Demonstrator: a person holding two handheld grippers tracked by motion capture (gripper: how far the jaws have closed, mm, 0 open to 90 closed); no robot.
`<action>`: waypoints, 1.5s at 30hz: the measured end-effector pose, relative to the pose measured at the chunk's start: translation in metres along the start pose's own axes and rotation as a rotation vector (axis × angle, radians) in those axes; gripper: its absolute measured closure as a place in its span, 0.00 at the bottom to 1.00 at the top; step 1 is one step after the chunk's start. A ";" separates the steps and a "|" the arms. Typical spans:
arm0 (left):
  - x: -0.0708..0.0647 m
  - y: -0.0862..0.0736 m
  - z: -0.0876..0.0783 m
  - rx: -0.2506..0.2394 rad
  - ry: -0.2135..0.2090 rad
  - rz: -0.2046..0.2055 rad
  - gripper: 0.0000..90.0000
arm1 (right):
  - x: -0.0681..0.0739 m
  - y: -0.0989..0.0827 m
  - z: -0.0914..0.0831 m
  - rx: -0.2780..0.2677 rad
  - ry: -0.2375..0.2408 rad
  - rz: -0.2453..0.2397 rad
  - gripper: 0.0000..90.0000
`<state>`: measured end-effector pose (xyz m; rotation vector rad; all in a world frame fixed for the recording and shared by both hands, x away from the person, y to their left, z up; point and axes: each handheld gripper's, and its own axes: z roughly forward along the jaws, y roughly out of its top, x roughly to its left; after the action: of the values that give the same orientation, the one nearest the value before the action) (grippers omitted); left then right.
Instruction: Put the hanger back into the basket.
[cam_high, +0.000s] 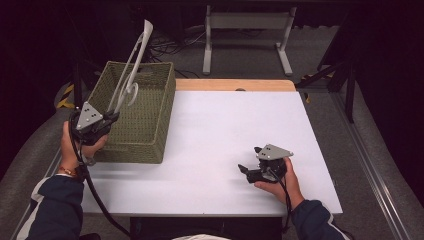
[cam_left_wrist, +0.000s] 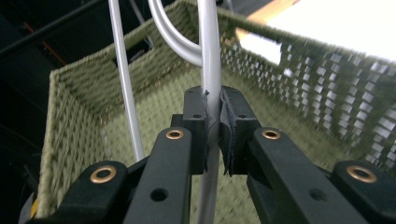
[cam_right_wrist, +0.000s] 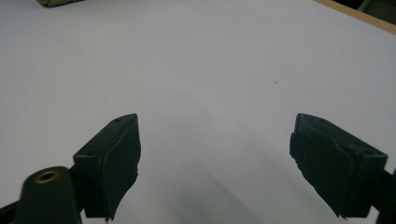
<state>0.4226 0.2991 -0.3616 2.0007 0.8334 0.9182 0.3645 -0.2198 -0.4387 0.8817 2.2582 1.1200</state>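
Left tongs are clamped on the bar of a white clothes hanger, which is held tilted above the green woven basket at the desk's left edge, its hook over the basket's open top. Placement into, or removal from, the basket is judged likely. Right tongs are held apart and empty, low over bare desk, seemingly kept clear.

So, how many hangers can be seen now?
1. The white hanger is clamped in the left gripper above the green basket; the basket floor is partly hidden.
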 end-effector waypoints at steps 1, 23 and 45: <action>0.001 -0.002 0.000 0.011 -0.003 0.007 0.91 | 0.000 0.000 0.001 0.002 0.003 -0.001 0.18; 0.006 -0.014 0.008 0.093 -0.022 -0.062 0.87 | 0.001 -0.002 0.004 0.044 0.036 -0.011 0.18; -0.023 0.007 -0.005 -0.096 -0.064 -0.057 0.73 | -0.001 0.002 -0.005 -0.024 -0.024 -0.028 0.19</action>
<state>0.4088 0.2793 -0.3605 1.9049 0.7917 0.8415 0.3626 -0.2223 -0.4342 0.8470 2.2259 1.1160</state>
